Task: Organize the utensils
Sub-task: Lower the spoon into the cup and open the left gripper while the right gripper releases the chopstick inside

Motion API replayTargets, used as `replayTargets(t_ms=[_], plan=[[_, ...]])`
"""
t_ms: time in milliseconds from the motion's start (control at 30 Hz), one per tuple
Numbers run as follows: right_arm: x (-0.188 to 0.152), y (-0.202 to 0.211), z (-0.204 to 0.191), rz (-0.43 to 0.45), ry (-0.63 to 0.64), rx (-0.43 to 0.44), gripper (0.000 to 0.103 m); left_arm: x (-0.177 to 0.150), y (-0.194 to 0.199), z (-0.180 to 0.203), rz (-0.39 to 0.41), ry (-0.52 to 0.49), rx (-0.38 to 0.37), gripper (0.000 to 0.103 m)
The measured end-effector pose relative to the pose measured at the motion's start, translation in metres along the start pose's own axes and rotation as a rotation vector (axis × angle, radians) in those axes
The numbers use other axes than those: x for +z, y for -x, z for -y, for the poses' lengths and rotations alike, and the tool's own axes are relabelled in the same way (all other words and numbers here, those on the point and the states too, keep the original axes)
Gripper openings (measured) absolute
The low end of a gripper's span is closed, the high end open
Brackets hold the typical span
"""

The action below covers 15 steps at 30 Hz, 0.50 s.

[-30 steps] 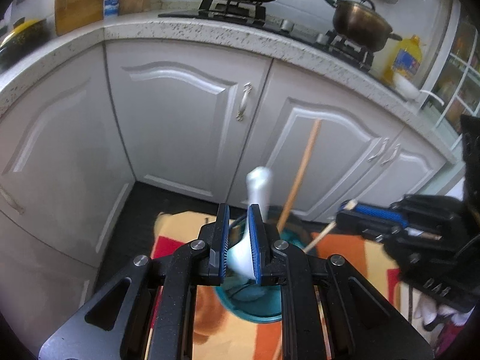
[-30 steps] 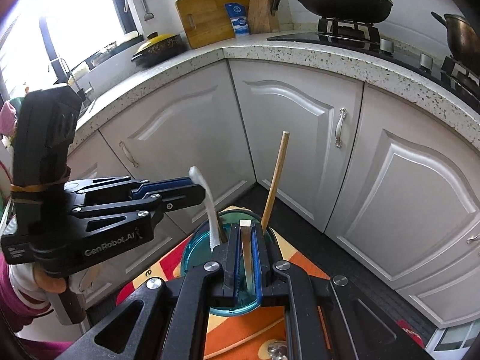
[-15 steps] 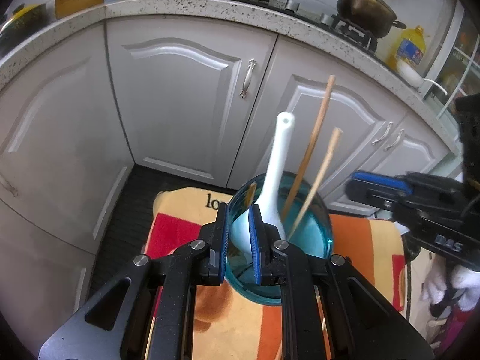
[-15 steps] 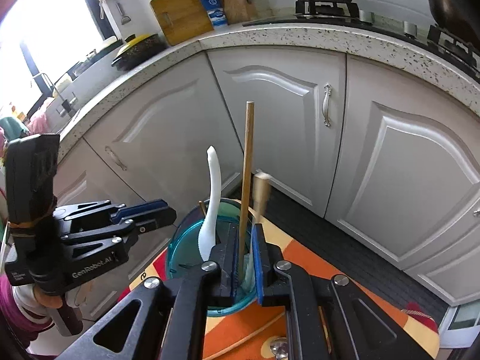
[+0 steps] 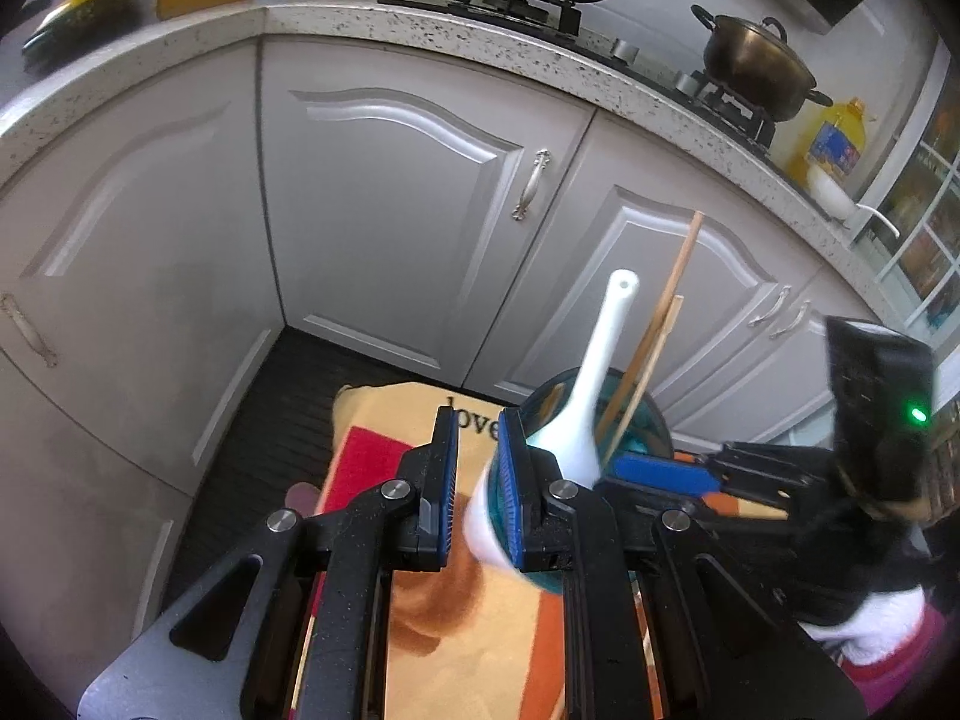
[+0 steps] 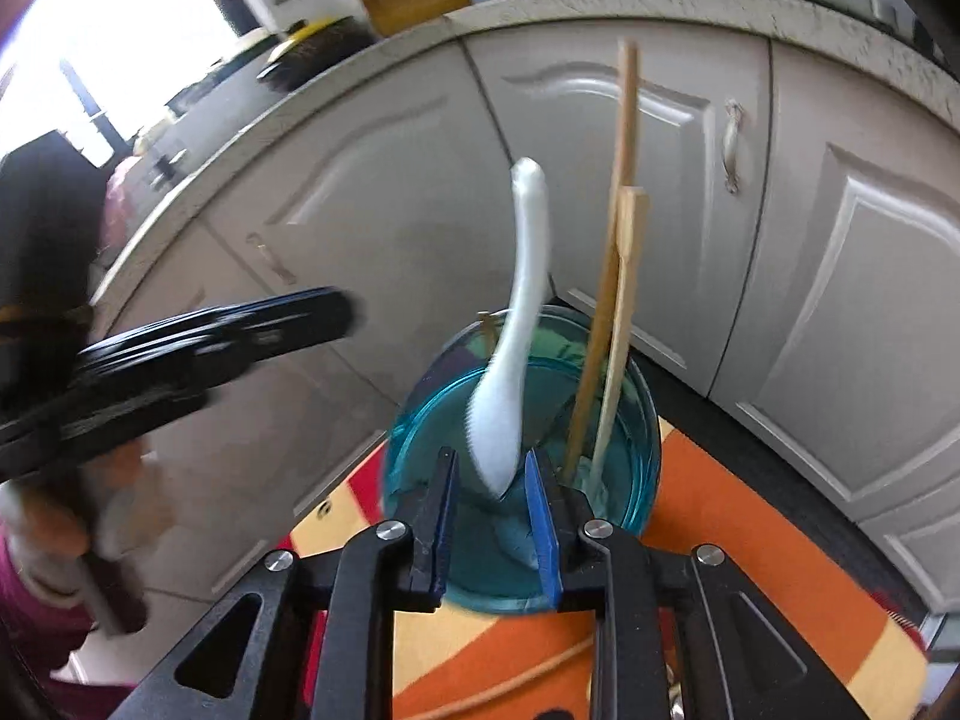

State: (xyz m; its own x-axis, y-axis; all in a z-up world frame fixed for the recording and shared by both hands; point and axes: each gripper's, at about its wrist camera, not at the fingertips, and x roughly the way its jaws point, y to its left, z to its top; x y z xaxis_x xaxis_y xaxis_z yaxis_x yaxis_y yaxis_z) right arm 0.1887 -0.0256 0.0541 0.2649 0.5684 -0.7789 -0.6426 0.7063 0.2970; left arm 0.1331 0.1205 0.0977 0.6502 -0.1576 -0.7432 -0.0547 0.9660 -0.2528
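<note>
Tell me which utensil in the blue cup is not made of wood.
The white spoon, standing on the left in the blue cup. The two sticks to its right are thin, straight, light brown wood; the spoon is white and curved.

Both claws, left claw [image 5: 477,480] and right claw [image 6: 489,516], are matte black linkages with silver screws and blue pads [image 5: 510,468]; a green light glows atop the right claw's black housing.

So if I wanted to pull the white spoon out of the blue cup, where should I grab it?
Probably the long white plastic spoon by its bare upper handle, coming from above on the left, since two wooden sticks stand close on its right in the blue glass cup.
</note>
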Motion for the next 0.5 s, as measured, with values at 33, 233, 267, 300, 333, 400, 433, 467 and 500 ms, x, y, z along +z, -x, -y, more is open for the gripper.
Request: replayTargets(t_ms=[33,233,267,300,333,400,433,467,500], plan=[[0.001,-0.004,0.001,-0.004,-0.01,0.0,0.023,0.0,0.002,-0.004,-0.001,0.005,0.003,0.012],[-0.001,-0.017,-0.025,-0.034,0.021,0.08,0.023,-0.001,0.008,-0.019,0.009,0.044,0.009,0.013],[-0.002,-0.017,-0.029,-0.035,0.034,0.071,0.023,-0.001,0.008,-0.02,0.01,0.046,0.008,0.013],[-0.002,-0.018,-0.032,-0.034,0.045,0.053,0.023,-0.002,0.009,-0.02,0.011,0.044,0.008,0.012],[-0.003,-0.017,-0.031,-0.036,0.043,0.047,0.023,-0.003,0.011,-0.019,0.014,0.043,0.007,0.013],[-0.004,-0.016,-0.028,-0.034,0.029,0.043,0.023,-0.004,0.012,-0.018,0.015,0.039,0.003,0.013],[-0.005,-0.013,-0.026,-0.03,0.023,0.034,0.023,-0.004,0.012,-0.017,0.014,0.038,0.0,0.013],[-0.004,-0.012,-0.024,-0.029,0.018,0.029,0.023,-0.004,0.012,-0.016,0.013,0.035,-0.002,0.013],[-0.005,-0.01,-0.021,-0.028,0.008,0.027,0.023,-0.003,0.011,-0.015,0.015,0.035,-0.003,0.013]])
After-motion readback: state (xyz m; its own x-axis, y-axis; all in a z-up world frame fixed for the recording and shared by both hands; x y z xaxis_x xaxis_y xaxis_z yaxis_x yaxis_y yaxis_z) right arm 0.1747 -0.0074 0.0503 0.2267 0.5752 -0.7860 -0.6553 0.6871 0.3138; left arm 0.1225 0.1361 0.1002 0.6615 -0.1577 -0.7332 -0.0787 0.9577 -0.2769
